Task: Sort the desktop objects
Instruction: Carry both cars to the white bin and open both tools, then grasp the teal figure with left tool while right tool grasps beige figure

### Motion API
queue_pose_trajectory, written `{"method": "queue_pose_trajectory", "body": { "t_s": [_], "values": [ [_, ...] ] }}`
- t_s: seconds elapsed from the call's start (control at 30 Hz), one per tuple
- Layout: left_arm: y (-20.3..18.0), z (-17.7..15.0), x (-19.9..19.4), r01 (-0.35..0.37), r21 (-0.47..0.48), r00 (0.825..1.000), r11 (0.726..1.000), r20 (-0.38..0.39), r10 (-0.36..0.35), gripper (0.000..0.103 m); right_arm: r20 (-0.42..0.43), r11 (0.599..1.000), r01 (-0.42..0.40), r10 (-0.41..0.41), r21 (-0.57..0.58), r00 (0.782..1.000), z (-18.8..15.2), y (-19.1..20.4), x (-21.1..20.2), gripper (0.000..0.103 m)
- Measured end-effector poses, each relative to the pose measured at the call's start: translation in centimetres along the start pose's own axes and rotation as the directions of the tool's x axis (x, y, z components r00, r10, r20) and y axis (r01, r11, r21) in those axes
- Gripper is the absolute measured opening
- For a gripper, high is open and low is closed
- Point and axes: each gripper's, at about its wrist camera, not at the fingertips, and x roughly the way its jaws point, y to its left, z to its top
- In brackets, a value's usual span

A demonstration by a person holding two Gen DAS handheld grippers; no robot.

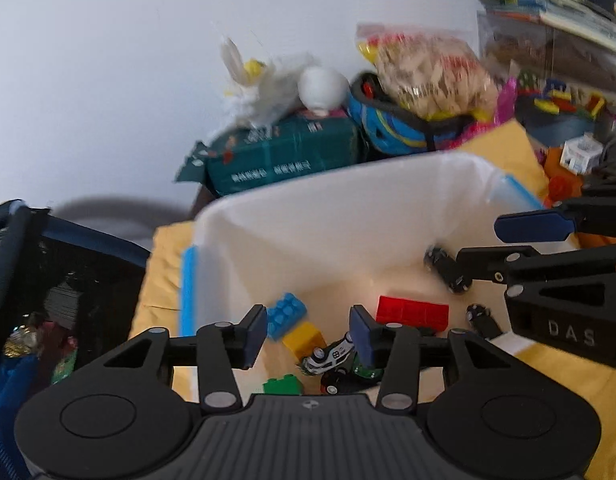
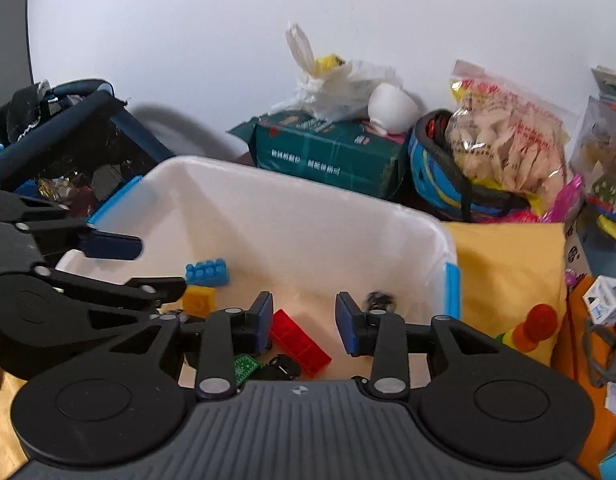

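Observation:
A white bin (image 1: pixel 308 184) (image 2: pixel 268 176) with blue latches holds a blue brick (image 1: pixel 286 314) (image 2: pixel 207 271), a yellow brick (image 1: pixel 304 338) (image 2: pixel 198 300), a red brick (image 1: pixel 412 312) (image 2: pixel 300 342), a green brick (image 1: pixel 282 385), a white toy car (image 1: pixel 330 356) and black toy cars (image 1: pixel 446 268) (image 2: pixel 284 366). My left gripper (image 1: pixel 308 334) (image 2: pixel 148 266) hangs open over the bin's left part, nothing between its pads. My right gripper (image 2: pixel 306 324) (image 1: pixel 504 244) hangs open over the right part, above the red brick, also holding nothing.
Behind the bin stand a green tissue pack (image 2: pixel 328 156), a white plastic bag (image 2: pixel 340 80), a blue helmet (image 2: pixel 440 184) and a snack bag (image 2: pixel 508 148). A dark blue basket (image 1: pixel 68 264) is at the left. A yellow cloth (image 2: pixel 508 264) lies under and right of the bin.

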Motion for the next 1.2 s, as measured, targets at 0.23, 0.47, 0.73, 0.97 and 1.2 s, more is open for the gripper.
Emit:
{"method": "queue_pose_trajectory", "body": {
  "t_s": [0.23,0.47,0.73,0.97,1.2],
  "values": [
    [-0.5,-2.5,-7.2,0.012,-0.010,0.994,1.000,0.110,-0.011,0.072,0.123,0.997,-0.043,0.034,0.071,0.992,-0.5,-0.2,-5.7,0.051],
    [-1.9,-11.1,-9.2,0.108,-0.040,0.993,0.993,-0.042,-0.110,0.072,0.078,0.998,-0.064,0.063,0.016,0.995,-6.6,1.2,-9.9,0.059],
    [-3.5,-19.0,-8.3,0.253,-0.096,0.936,0.963,-0.226,-0.268,0.071,-0.180,0.991,-0.114,0.098,-0.076,0.979,-17.7,4.6,-8.9,0.045],
    [-5.5,-19.0,-9.6,0.251,0.003,0.956,0.968,-0.159,-0.248,0.071,-0.176,0.993,-0.056,0.038,-0.101,0.984,-20.1,5.4,-9.4,0.045],
    [-7.5,-17.0,-7.9,0.244,0.038,0.961,0.969,-0.145,-0.236,0.071,-0.225,0.999,0.004,-0.011,-0.032,0.974,-20.9,2.4,-6.9,0.039]
  ]
}}
